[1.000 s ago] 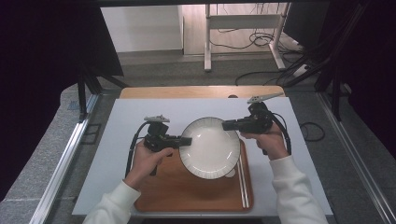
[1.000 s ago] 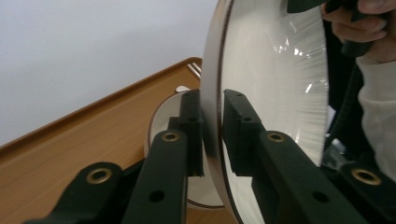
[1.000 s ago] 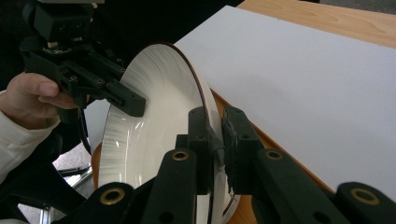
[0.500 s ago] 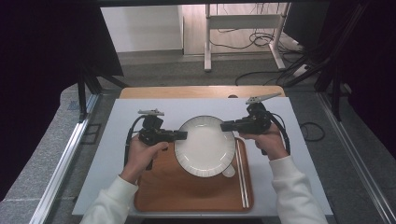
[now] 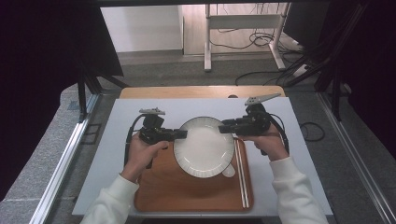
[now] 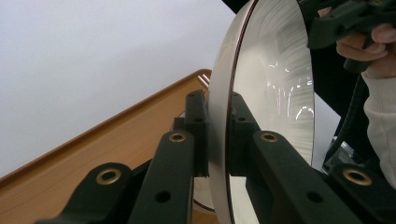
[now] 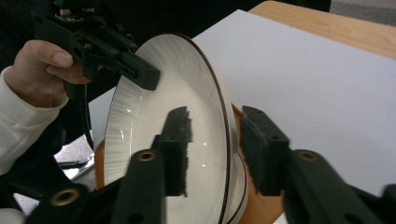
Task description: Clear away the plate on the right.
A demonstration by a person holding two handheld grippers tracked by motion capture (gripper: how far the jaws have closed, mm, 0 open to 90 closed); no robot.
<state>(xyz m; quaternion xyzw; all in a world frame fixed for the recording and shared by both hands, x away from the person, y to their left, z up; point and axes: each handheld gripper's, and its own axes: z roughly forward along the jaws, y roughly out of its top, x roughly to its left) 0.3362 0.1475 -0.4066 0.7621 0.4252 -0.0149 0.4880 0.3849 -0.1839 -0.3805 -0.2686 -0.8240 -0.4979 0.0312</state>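
At centre frame, my left gripper (image 5: 180, 134) pinched the plate's (image 5: 204, 146) left rim above the tray (image 5: 168, 186). My right gripper (image 5: 225, 127) had just been opening, its pads straddling the right rim without pressing. The plate hid part of the tray.

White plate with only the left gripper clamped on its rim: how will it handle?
The plate looks glazed and glossy, so probably slippery between the pads. It seems rigid ceramic, likely fragile if dropped. The left gripper pinches one edge while the right gripper, jaws just opened, straddles the rim without pressing, so it may sag or pivot.
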